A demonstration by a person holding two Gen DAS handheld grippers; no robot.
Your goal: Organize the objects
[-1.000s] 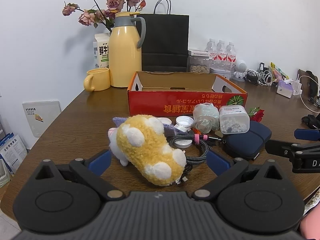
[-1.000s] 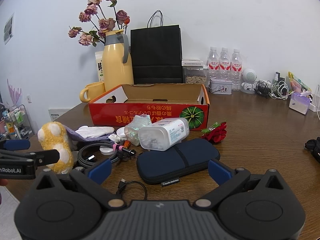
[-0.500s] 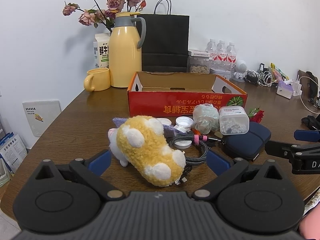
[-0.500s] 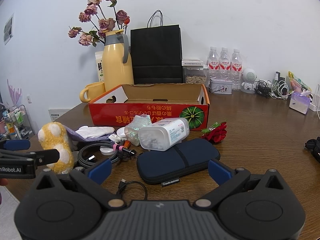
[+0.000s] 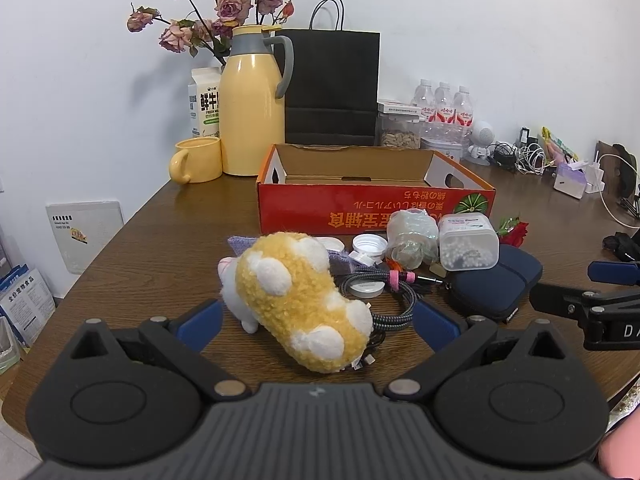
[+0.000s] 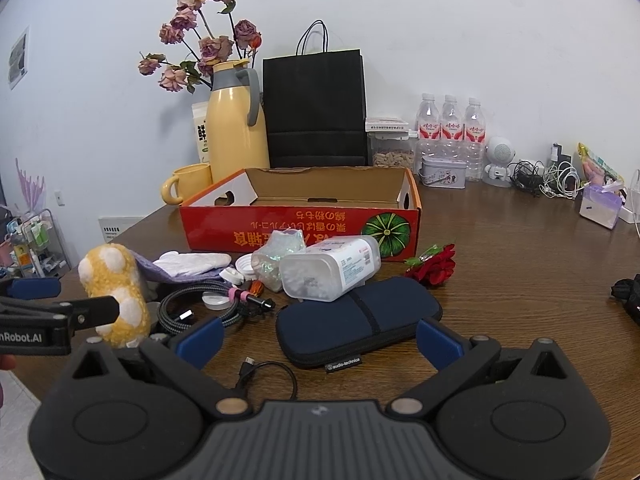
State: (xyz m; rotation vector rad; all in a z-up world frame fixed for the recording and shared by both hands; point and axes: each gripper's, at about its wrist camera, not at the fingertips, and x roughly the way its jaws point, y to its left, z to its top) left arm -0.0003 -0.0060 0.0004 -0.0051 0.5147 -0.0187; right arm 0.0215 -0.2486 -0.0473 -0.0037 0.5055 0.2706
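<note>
Left wrist view shows the left gripper [image 5: 316, 318] with its blue fingers [image 5: 199, 320] spread wide apart and holding nothing. Right between them, very close in front, lies the yellow plush toy [image 5: 298, 300] on the brown table [image 5: 160, 248]. Its near end sits on a braided cable [image 5: 384, 314], just past the right finger. Farther ahead stands the red box [image 5: 376, 200], open on top, and it looks empty — that seems to be where the things should go. In the right wrist view, the right gripper [image 6: 320, 338] is also open wide with nothing in it. Just ahead of it lies the dark blue case [image 6: 356, 324], and a clear tub [image 6: 330, 268] leans on the far end of the case. A thin black wire [image 6: 266, 374] curls on the table close under this gripper. A red rose [image 6: 434, 266] lies ahead and to the right. What could go wrong? If the left gripper closes on the toy, it might pinch the braided cable too and drag the little lids along. The toy is soft and round, so a grab near its end could let it slip out. If the right gripper lifts the case, the tub on top would likely roll off — maybe away across the table.
</note>
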